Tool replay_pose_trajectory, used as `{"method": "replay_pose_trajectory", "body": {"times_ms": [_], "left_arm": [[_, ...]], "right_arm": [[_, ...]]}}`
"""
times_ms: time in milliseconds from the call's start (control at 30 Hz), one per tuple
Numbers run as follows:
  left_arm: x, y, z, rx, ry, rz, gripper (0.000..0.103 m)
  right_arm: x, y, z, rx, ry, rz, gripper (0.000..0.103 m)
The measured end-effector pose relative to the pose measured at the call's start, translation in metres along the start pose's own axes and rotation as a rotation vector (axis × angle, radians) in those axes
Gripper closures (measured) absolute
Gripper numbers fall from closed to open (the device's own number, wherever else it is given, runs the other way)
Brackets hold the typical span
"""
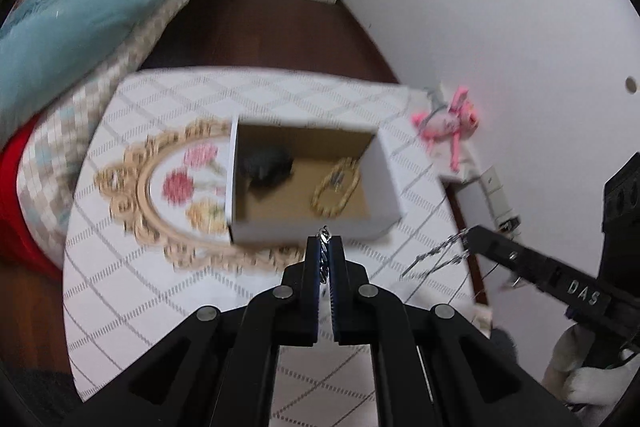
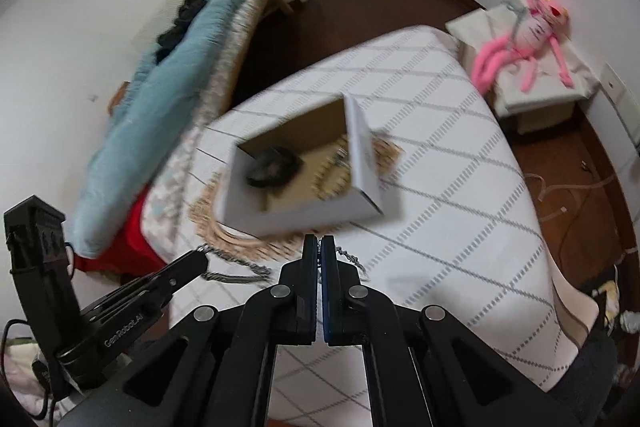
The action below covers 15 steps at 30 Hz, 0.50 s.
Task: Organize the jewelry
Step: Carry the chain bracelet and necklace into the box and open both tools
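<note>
Gold bracelet [image 1: 335,188] and dark item [image 1: 265,167] already in box [image 1: 384,163]. Silver chain [image 1: 438,259] not yet in, strung between left tool [image 1: 325,242] and right tool [image 2: 319,242], both pinching it above tabletop [image 1: 160,291].

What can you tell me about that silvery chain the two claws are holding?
The silver chain looks like twisted metal links. Both claws are shut on it: the left claw pinches one part, with a bit poking out above its tips, and the right claw pinches another. Between them it hangs slack in loops above the checked tablecloth, in front of the open cardboard box. It is blurred, so finer details are unclear.
</note>
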<state>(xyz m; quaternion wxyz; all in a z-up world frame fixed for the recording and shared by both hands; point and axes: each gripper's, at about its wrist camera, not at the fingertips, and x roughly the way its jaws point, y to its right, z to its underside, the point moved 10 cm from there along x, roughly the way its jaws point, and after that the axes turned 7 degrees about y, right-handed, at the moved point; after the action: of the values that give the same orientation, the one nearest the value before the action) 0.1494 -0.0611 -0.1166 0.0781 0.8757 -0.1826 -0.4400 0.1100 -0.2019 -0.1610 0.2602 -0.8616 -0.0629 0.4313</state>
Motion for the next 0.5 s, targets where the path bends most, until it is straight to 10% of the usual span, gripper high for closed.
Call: {"method": "replay_pose_trajectory", "body": {"times_ms": [233, 500], "left_arm": [[0.013, -0.007, -0.060, 0.047, 0.040, -0.029, 0.101], [0.069, -0.032, -0.055, 0.036, -0.087, -0.058, 0.101]], "right_arm": [[-0.003, -0.044, -0.057, -0.088, 0.055, -0.033, 0.102], [0.049, -0.039, -0.080, -0.129, -0.036, 0.034, 0.102]]}}
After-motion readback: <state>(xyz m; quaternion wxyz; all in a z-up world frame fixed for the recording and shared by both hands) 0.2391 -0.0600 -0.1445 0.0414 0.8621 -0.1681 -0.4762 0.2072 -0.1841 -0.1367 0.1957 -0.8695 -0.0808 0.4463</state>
